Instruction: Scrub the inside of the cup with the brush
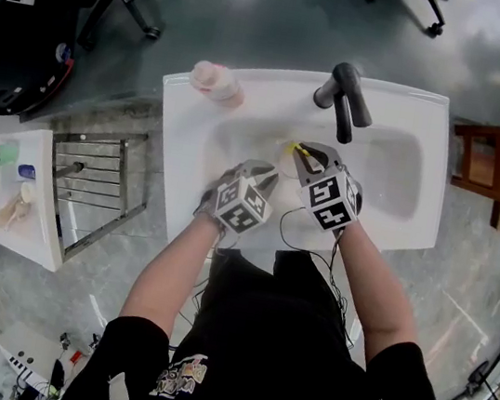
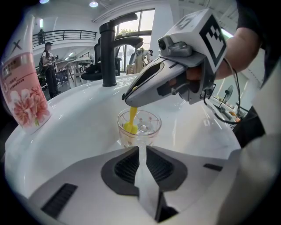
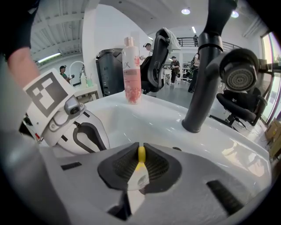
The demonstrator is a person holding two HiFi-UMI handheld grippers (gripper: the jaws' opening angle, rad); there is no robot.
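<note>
A small clear cup (image 2: 138, 127) stands upright over the white sink basin (image 2: 70, 145), just past my left gripper (image 2: 141, 147). The left jaws are shut on a clear part at the cup's near side. My right gripper (image 2: 129, 97) comes in from the right and points down over the cup's mouth. It is shut on a yellow brush (image 2: 131, 119), whose head sits inside the cup against the left wall. In the right gripper view the yellow brush handle (image 3: 141, 154) shows pinched between the pads. In the head view both grippers meet over the basin, left gripper (image 1: 270, 182) and right gripper (image 1: 301, 152).
A black faucet (image 1: 344, 96) arches over the basin just behind the grippers. A pink bottle (image 1: 214, 81) stands on the sink's back left corner. A wire rack (image 1: 102, 185) lies on the floor to the left, a wooden stool (image 1: 495, 167) to the right.
</note>
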